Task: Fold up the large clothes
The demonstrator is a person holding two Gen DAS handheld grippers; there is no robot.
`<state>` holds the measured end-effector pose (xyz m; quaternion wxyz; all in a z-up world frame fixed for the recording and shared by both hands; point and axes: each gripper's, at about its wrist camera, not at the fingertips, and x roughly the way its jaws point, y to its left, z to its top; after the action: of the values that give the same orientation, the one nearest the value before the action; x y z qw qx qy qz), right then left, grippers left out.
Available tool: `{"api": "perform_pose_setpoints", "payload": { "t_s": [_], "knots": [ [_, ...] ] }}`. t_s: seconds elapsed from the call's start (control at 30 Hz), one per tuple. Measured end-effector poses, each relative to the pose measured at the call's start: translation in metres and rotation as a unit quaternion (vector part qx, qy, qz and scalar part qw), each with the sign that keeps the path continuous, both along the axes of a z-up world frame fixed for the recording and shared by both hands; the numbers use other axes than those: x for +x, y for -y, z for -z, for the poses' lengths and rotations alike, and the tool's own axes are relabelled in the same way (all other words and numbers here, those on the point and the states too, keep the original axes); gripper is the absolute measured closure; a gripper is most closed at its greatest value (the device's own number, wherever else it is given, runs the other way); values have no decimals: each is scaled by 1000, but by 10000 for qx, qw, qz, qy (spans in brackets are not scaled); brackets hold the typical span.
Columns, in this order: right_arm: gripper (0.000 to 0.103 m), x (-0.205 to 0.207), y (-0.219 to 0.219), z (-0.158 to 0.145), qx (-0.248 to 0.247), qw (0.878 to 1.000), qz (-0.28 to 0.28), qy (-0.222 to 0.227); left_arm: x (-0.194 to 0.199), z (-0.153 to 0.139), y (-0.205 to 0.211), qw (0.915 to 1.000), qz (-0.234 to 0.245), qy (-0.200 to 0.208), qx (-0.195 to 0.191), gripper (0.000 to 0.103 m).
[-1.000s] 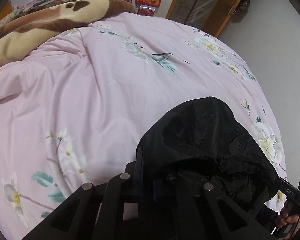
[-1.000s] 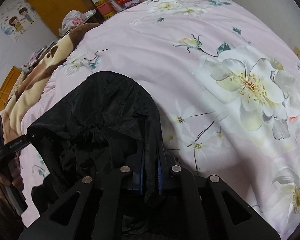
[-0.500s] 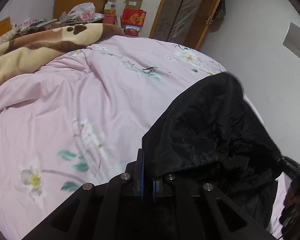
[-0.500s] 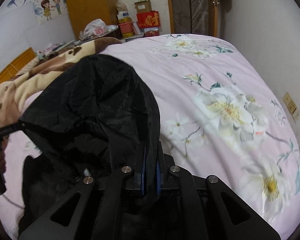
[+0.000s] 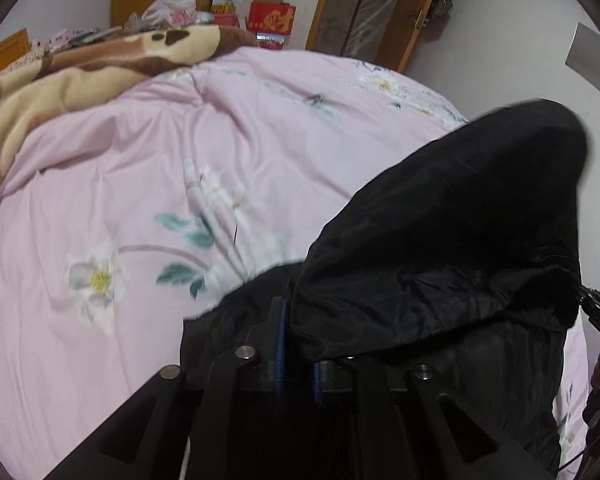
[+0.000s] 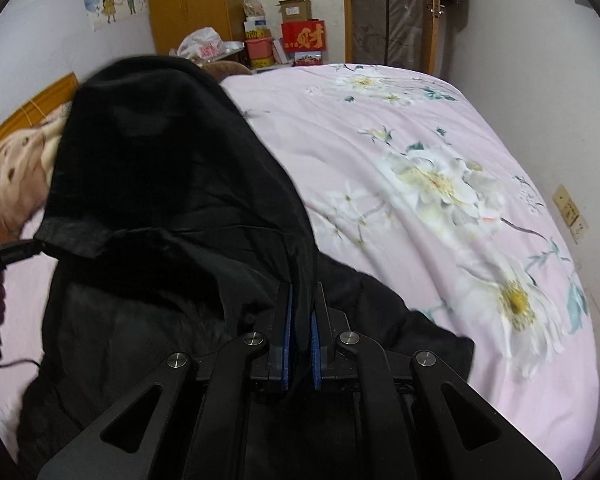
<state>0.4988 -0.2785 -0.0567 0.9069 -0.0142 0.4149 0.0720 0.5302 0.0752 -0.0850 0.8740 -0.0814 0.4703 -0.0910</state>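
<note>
A large black hooded garment (image 5: 451, 240) hangs between my two grippers above the pink floral bed cover (image 5: 140, 168). My left gripper (image 5: 298, 344) is shut on one edge of it; the hood bulges up to the right. In the right wrist view the same garment (image 6: 172, 184) rises at the left, and my right gripper (image 6: 300, 332) is shut on a fold of its edge. The other gripper shows at the far edge of each view, at the garment's opposite corner. The lower part of the garment drapes down below the fingers.
The pink cover (image 6: 439, 184) spreads over the whole bed. A brown and cream blanket (image 5: 80, 76) lies bunched at the far left. Boxes and bags (image 6: 300, 36) stand beyond the bed by a wooden wardrobe and door. A white wall runs along the right side.
Both grippers have risen, lifting the black garment off the bed. The hood now stands higher and more of the room beyond the bed shows.
</note>
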Motion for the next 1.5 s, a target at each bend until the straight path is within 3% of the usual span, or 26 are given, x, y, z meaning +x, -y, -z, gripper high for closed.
{"api": "perform_pose_setpoints", "payload": {
  "t_s": [0.07,0.2,0.37,0.57,0.73,0.87,1.03,1.1,1.17,1.27,1.37,1.5],
  "knots": [
    [96,-4,3,5,-61,9999,71,-55,-5,5,-8,9996,-37,-122,-241,80],
    [96,-10,11,11,27,9997,200,-170,-21,6,-20,9990,-173,-116,-391,53],
    [96,-18,18,13,240,9986,413,-223,-43,7,-24,9980,-92,-312,-541,48],
    [96,-36,20,10,283,9982,444,-270,-78,-3,-22,9985,230,-205,-442,48],
    [96,-46,21,9,269,9973,589,-348,-92,-4,-19,9979,473,-132,418,35],
    [96,-57,23,4,440,9962,662,-361,-101,1,-36,9986,321,-364,186,35],
    [95,-78,18,-10,423,9972,568,-232,-116,-13,-50,9995,238,-172,-108,35],
    [87,-89,12,-18,604,9968,476,-208,-118,-19,-49,9991,279,-98,-315,35],
    [70,-103,0,-22,878,9956,237,-206,-120,-25,-41,9976,403,-13,-563,35],
    [47,-115,-26,-13,1426,9881,-208,-541,-116,-25,-28,9936,553,-90,-983,32],
    [47,-122,-57,11,1758,9758,-660,-1121,-111,-20,-16,9914,550,-139,-1182,31],
    [37,-119,-90,36,1851,9699,-835,-1346,-99,-3,-13,9835,256,-420,-1742,28]
  ]
}}
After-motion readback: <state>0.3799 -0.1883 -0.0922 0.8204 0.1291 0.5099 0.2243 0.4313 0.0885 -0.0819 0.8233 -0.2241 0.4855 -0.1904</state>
